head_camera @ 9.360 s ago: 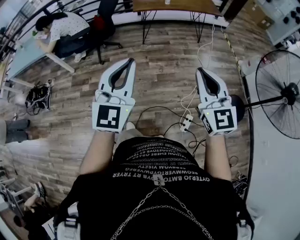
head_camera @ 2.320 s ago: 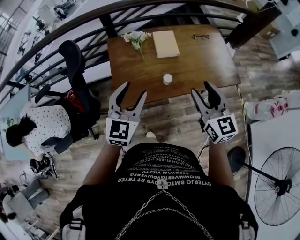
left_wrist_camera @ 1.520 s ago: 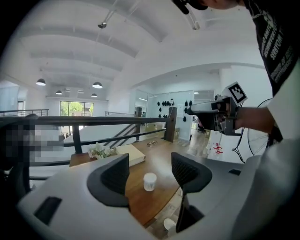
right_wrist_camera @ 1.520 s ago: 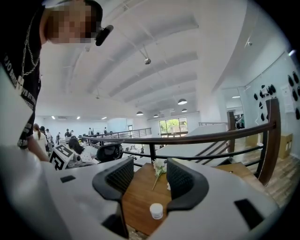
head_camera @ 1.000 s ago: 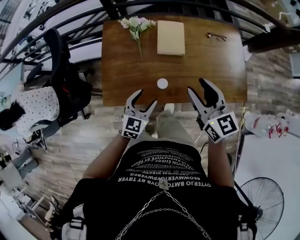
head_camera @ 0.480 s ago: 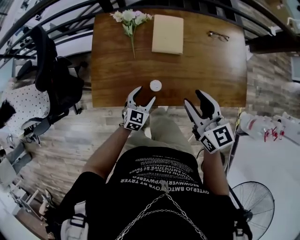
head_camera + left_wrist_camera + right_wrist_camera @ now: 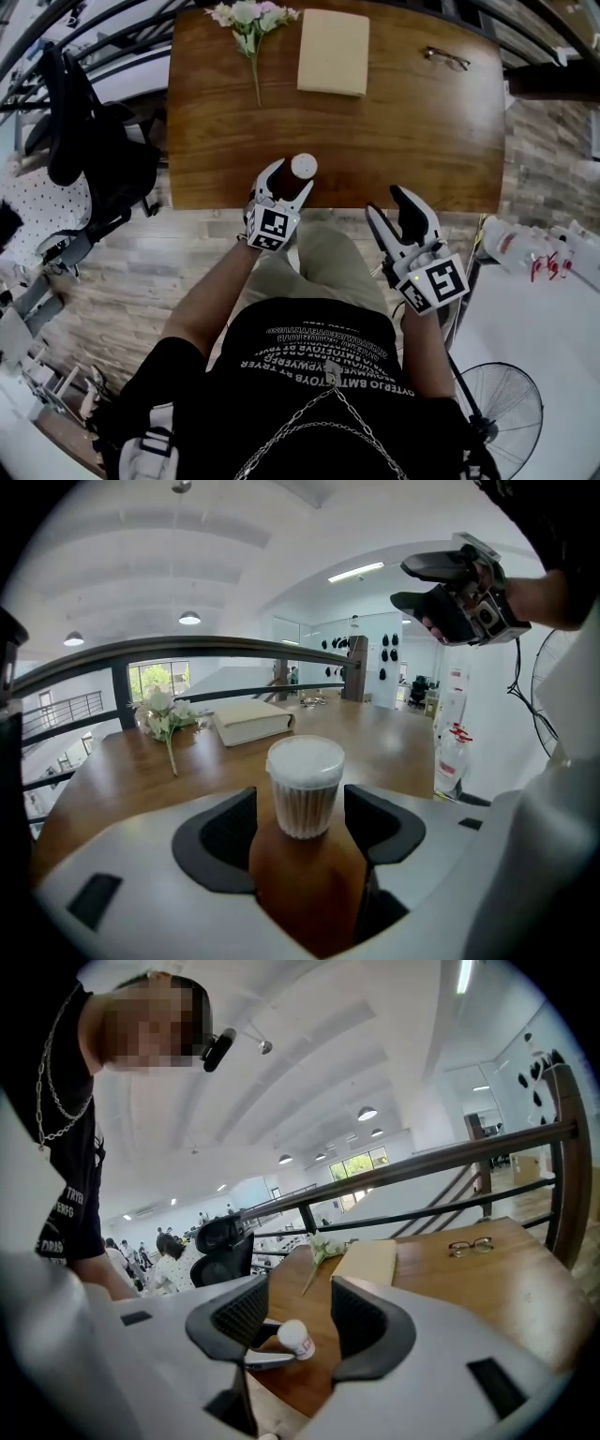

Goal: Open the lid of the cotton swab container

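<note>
Head view: a person stands at the near edge of a wooden table (image 7: 422,141), a two-jaw tool in each hand. The cotton swab container (image 7: 303,167) sits on the table just inside that near edge. It is well apart from the flowers (image 7: 246,17), the book (image 7: 334,39) and the glasses (image 7: 446,58) lined up along the far side.

The left gripper (image 7: 288,181) is at the container, its jaws spread to either side of it. Its own view shows the container in the gap with space on both sides, so the pads are judged not to be pressing yet. The placing suggests this gripper is meant to hold the body steady.

The right gripper (image 7: 394,211) hangs just short of the table edge, off to the right and apart from the container. Its jaws are also spread, with nothing between them. Its own view only lines the container up in the distance, down the gap. It is likely being kept free for the lid (image 7: 306,758).

The container stands upright, its long axis vertical and the white lid on top facing the ceiling. The swabs inside stand on end behind the clear wall. The lid is on; the opening has not begun.
</note>
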The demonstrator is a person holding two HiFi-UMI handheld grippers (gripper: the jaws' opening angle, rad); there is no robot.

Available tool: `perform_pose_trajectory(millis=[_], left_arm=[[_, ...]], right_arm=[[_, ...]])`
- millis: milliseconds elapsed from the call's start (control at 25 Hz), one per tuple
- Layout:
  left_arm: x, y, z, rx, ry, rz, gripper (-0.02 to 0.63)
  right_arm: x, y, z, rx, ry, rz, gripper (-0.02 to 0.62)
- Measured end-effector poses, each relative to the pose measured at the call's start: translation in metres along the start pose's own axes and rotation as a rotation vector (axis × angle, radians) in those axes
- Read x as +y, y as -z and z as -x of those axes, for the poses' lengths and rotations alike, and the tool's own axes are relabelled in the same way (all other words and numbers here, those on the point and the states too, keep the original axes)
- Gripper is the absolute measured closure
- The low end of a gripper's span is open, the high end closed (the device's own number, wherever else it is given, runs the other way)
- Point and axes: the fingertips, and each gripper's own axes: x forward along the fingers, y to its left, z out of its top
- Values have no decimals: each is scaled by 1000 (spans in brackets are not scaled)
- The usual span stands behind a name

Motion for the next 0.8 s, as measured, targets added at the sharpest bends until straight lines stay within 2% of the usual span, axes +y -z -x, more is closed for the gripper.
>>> perform_pose_trajectory(millis=[360,640,800], left_arm=[[-4,3,-25,31,13,-5,313],[-7,7,-29,28,-40,-115,325],[-8,7,-29,33,-28,-127,333]], right_arm=[[-17,14,6,14,20,-32,393],[-6,9,5,1,9,-22,394],[12,7,2,5,-10,-5,394]])
